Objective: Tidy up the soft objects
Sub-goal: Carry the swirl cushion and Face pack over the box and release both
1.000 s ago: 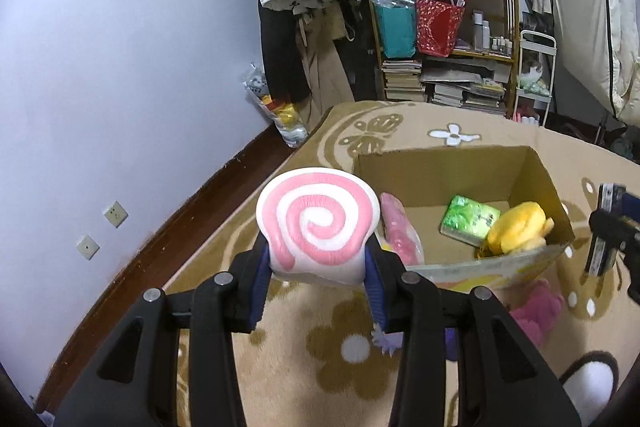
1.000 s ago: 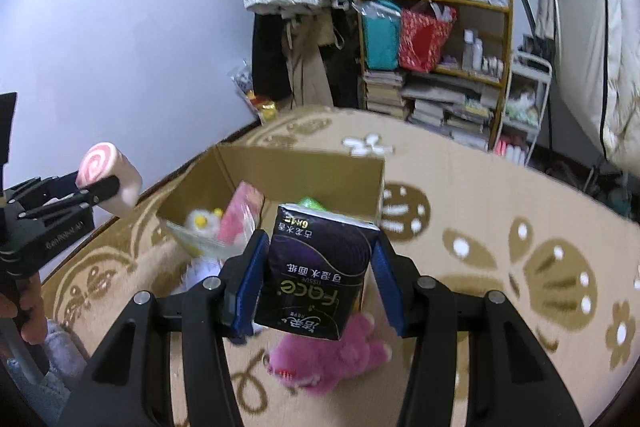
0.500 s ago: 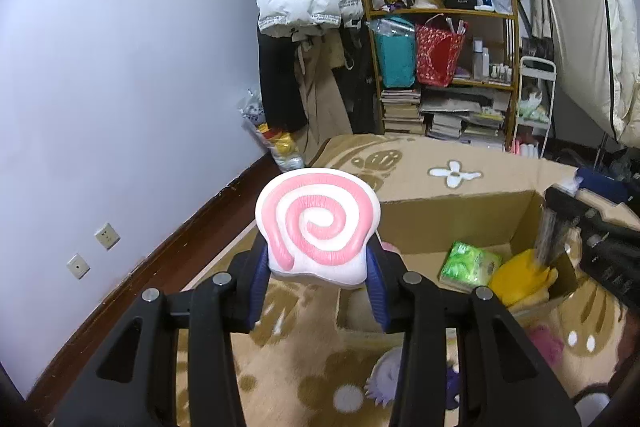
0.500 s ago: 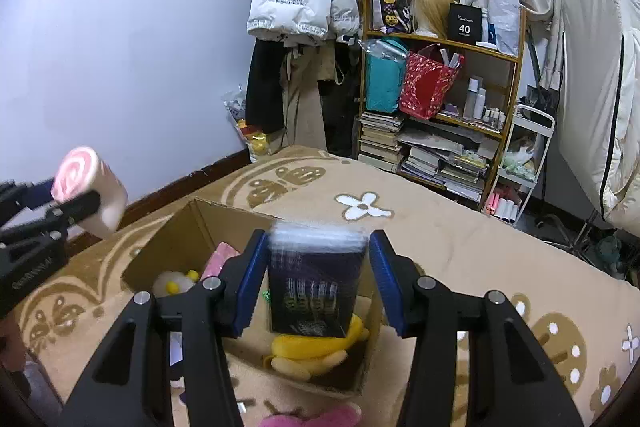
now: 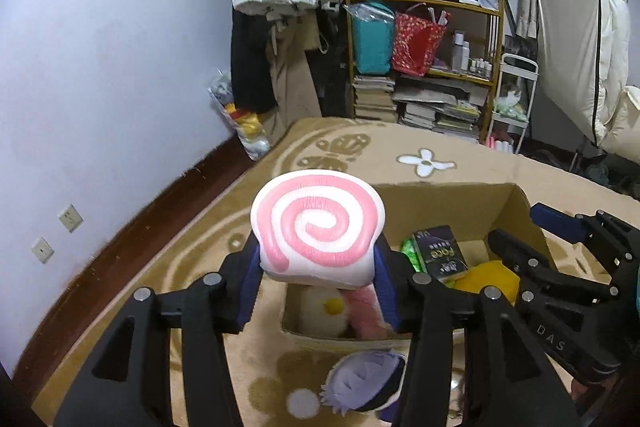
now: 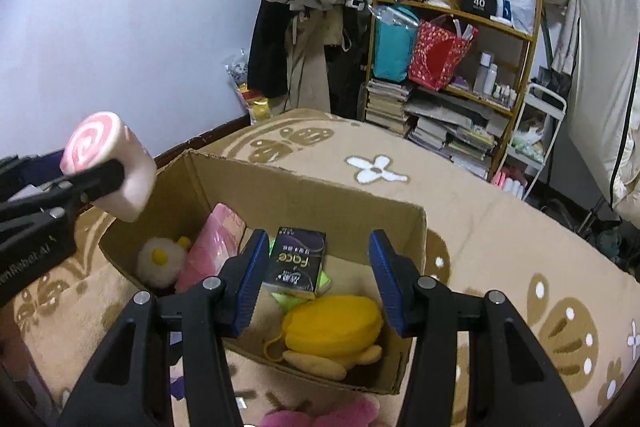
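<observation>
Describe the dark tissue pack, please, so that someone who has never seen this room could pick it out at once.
Find the open cardboard box on the tan flowered rug. Inside it, the dark tissue pack lies on a green packet, between a pink bundle and a yellow plush. It is the only black, flat-sided item, printed "Face".

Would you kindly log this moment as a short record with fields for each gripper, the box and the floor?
left gripper: shut on swirl cushion, held above box edge
right gripper: open, empty, over box
cardboard box: holds black tissue pack, yellow plush, pink pack, white plush
rug: pink plush outside box
</observation>
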`<control>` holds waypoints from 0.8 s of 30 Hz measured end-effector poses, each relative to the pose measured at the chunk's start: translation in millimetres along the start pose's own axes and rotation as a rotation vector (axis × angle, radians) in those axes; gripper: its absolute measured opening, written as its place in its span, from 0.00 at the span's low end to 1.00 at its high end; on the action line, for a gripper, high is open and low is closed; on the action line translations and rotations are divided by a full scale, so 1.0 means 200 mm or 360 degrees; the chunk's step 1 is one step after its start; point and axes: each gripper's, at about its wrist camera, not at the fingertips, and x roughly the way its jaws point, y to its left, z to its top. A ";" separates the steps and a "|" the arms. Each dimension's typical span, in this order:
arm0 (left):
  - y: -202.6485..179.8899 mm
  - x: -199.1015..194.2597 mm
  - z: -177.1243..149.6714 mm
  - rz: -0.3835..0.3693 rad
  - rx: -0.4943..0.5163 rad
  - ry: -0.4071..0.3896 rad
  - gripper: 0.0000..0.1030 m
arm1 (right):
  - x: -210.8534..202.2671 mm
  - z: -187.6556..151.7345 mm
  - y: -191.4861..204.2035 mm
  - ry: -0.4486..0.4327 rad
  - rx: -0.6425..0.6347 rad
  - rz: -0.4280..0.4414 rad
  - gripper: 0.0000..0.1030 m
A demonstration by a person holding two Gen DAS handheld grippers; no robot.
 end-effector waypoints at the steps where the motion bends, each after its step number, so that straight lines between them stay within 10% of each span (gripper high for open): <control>1: 0.00 0.01 -0.01 -0.0014 -0.0013 0.0013 0.51 | 0.00 0.00 -0.01 0.0000 0.0001 0.0000 0.53; 16: 0.00 0.02 -0.05 0.0034 -0.0003 0.0046 0.91 | -0.08 -0.01 -0.12 -0.0004 0.0142 0.0005 0.99; 24: 0.05 -0.04 -0.06 0.0062 -0.0057 0.0060 0.97 | -0.13 -0.03 -0.12 0.0016 0.0148 -0.0008 1.00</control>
